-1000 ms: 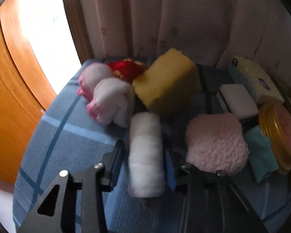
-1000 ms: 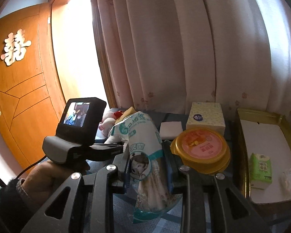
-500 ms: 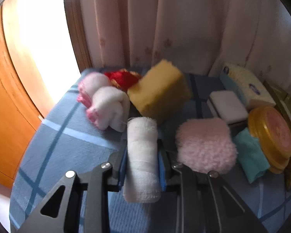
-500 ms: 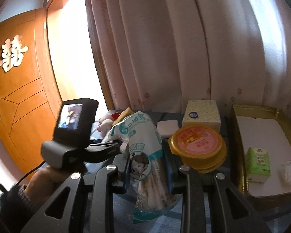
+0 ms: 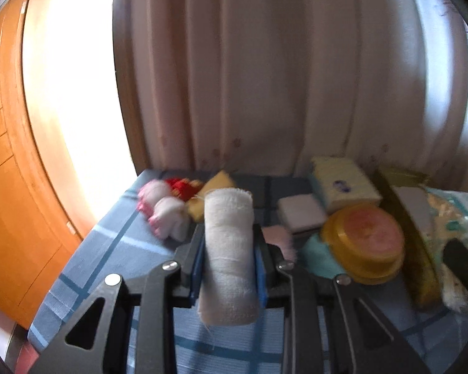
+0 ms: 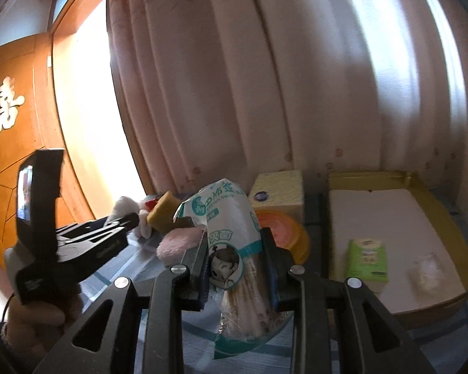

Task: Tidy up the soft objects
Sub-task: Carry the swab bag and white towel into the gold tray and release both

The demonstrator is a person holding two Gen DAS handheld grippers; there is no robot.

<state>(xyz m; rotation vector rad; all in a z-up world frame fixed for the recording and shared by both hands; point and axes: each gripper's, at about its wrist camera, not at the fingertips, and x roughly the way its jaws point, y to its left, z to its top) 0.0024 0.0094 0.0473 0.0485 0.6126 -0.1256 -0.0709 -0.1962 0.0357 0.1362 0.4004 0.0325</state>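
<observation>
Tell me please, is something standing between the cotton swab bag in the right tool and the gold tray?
Nothing visible does. The right tool holds the cotton swab bag above the table, and the gold tray lies to its right. Inside the tray sit a green tissue pack and a small clear packet; the rest of its floor is free.

The left gripper (image 5: 229, 261) squeezes a rolled white towel (image 5: 228, 255) between its two fingers (image 5: 196, 260), above the desk (image 5: 109, 249) with its blue checked cloth. Near the desk's far left corner lie two pink and white soft toys (image 5: 165, 212), a red soft thing (image 5: 182, 186) and a yellow sponge (image 5: 213, 193), all close together. Toward the right side sit a white pad (image 5: 301, 213), a tissue box (image 5: 343, 184) and a round yellow container (image 5: 365, 240). A fluffy pink pad (image 5: 279, 238) peeks out just right of the towel. The view is blurry.
</observation>
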